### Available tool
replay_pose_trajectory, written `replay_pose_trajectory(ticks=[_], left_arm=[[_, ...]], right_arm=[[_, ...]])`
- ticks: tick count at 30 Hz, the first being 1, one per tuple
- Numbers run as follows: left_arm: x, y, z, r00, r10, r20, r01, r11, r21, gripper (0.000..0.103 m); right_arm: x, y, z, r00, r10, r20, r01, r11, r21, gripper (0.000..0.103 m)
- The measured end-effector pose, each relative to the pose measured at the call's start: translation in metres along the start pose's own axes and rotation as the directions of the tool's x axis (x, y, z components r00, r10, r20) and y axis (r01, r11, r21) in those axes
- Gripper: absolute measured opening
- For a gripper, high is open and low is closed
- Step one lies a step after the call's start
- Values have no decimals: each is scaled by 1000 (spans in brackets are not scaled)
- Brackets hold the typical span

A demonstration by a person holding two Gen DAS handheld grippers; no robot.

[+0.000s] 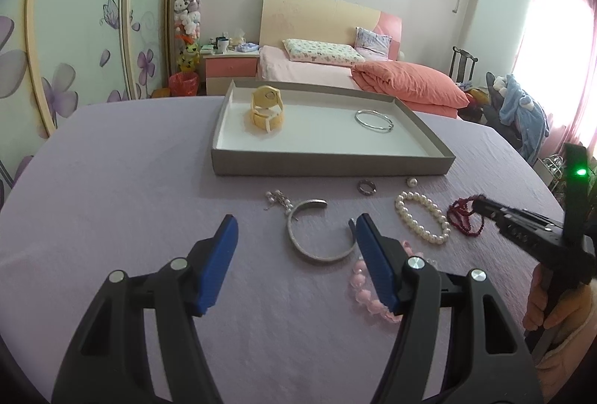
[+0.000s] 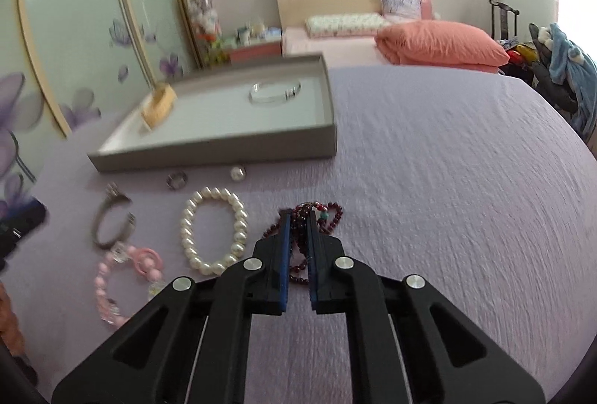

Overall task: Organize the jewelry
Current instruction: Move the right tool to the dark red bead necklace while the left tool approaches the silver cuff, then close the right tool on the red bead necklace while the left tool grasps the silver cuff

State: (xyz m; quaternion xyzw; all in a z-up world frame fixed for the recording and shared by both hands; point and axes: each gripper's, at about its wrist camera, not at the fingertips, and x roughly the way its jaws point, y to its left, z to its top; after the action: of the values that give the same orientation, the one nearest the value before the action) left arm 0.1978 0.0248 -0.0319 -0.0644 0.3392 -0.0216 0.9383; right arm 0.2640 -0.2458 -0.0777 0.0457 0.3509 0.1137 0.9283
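Note:
A grey tray [image 1: 328,165] [image 2: 209,157] holds a yellow watch [image 1: 265,112] [image 2: 158,105] and a silver bangle [image 1: 374,121] [image 2: 274,91]. On the purple cloth lie a silver cuff [image 1: 317,236] [image 2: 110,221], a pearl bracelet [image 1: 423,217] [image 2: 214,230], a dark red bead strand [image 1: 464,217] [image 2: 328,213], a pink bead bracelet [image 1: 363,286] [image 2: 123,277], a ring [image 1: 366,186] [image 2: 176,179] and a pearl earring [image 1: 411,182] [image 2: 238,173]. My left gripper [image 1: 294,228] is open above the cuff. My right gripper [image 2: 298,217] [image 1: 479,202] is shut on the red bead strand.
A small pearl charm piece [image 1: 278,200] lies left of the cuff. A bed with an orange pillow [image 1: 410,86] stands behind the table. Chairs with clothes [image 1: 522,112] are at the right, a flowered wardrobe [image 1: 74,30] at the left.

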Motion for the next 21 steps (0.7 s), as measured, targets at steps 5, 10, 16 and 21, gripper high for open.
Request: replay_pose_trajectory(ticks=[5, 10, 16, 21], left_arm=[[9, -1, -5, 999, 15, -28, -15, 1000, -9, 64], [26, -6, -4, 996, 22, -81, -21, 1000, 22, 64], [54, -17, -8, 986, 53, -157, -36, 994, 107, 69], [70, -18, -12, 978, 43, -204, -21, 994, 105, 69]], right_arm=[[-24, -3, -3, 990, 39, 132, -41, 999, 12, 9], [-25, -4, 2, 986, 51, 161, -53, 999, 10, 9], [-25, -8, 2, 984, 68, 166, -73, 997, 25, 9], [-23, -12, 3, 984, 79, 158, -87, 995, 43, 9]])
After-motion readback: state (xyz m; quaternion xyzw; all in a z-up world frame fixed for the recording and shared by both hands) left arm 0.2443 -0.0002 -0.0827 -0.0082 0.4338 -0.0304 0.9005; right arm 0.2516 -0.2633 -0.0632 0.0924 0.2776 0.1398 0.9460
